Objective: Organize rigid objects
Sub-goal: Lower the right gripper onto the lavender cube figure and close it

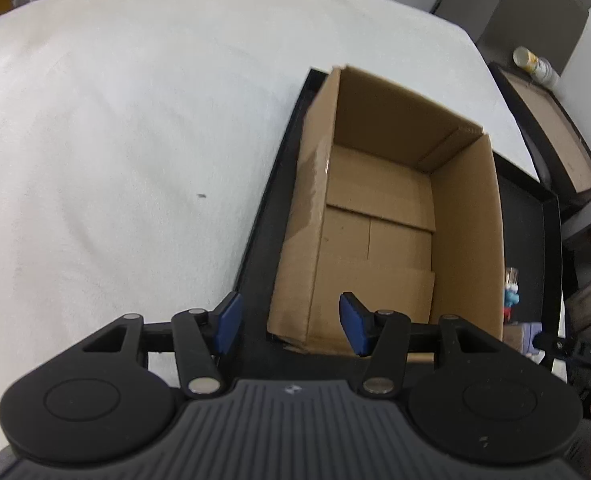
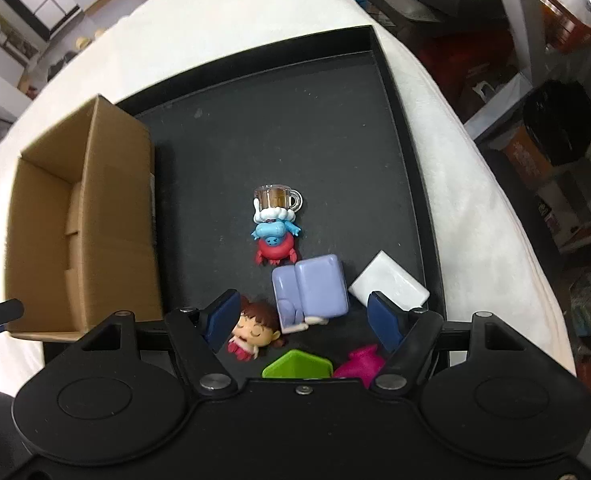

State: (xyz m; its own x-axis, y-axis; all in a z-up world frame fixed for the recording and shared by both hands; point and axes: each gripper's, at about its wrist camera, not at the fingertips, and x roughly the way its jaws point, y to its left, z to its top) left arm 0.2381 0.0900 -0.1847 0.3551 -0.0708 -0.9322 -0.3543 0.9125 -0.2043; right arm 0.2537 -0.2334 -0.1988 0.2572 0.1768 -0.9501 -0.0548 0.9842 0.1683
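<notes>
An open, empty cardboard box (image 1: pixel 379 216) stands at the left end of a black tray (image 1: pixel 527 216) on a white-covered table. My left gripper (image 1: pixel 291 324) is open and straddles the box's near left corner, one blue pad outside and one inside, neither pressing the wall. In the right wrist view the tray (image 2: pixel 255 140) holds a sleeping girl figure under a lilac blanket (image 2: pixel 311 292), a blue-and-red creature toy with a small mug (image 2: pixel 275 220), a white block (image 2: pixel 389 284), a green piece (image 2: pixel 297 366) and a magenta piece (image 2: pixel 359 364). My right gripper (image 2: pixel 303 322) hangs open around the girl figure.
The white cloth (image 1: pixel 115 160) spreads wide to the left of the tray. A second dark tray with a wooden board (image 1: pixel 551 128) and a tin (image 1: pixel 535 66) stand beyond the table's right edge. Shelves and boxes (image 2: pixel 535 152) crowd the floor on the right.
</notes>
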